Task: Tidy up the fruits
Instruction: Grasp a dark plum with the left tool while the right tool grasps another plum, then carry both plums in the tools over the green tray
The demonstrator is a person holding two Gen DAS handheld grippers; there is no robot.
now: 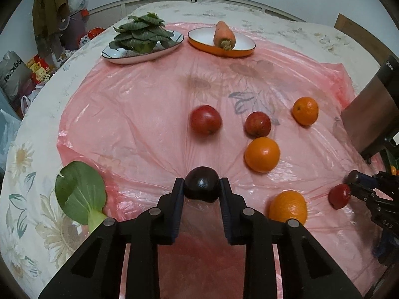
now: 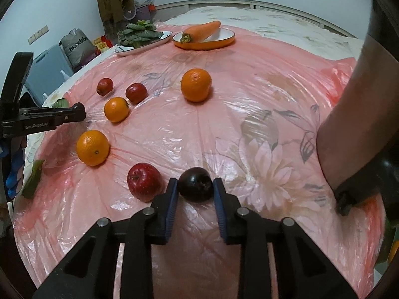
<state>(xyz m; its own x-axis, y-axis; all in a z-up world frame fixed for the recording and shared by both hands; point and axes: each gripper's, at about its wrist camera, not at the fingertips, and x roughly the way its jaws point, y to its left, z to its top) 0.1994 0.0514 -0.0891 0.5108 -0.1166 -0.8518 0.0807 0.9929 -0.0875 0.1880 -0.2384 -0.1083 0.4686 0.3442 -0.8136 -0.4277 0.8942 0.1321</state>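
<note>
The left gripper's side [image 2: 37, 124] bears "GenRobot.AI" in pale letters, the right gripper's body [image 1: 385, 220] shows "DAS" — both legible — while the grey bag [image 2: 77, 43] by the wall carries dark lettering that appears mirrored and stays unreadable.

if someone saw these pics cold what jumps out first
Each gripper is shut on a dark, near-black round fruit: the left gripper on one dark fruit, the right gripper on another. Around them, oranges and red apples lie scattered on a pink plastic sheet. At the far edge, a carrot lies across an orange dish, beside a plate of leafy greens.
</note>
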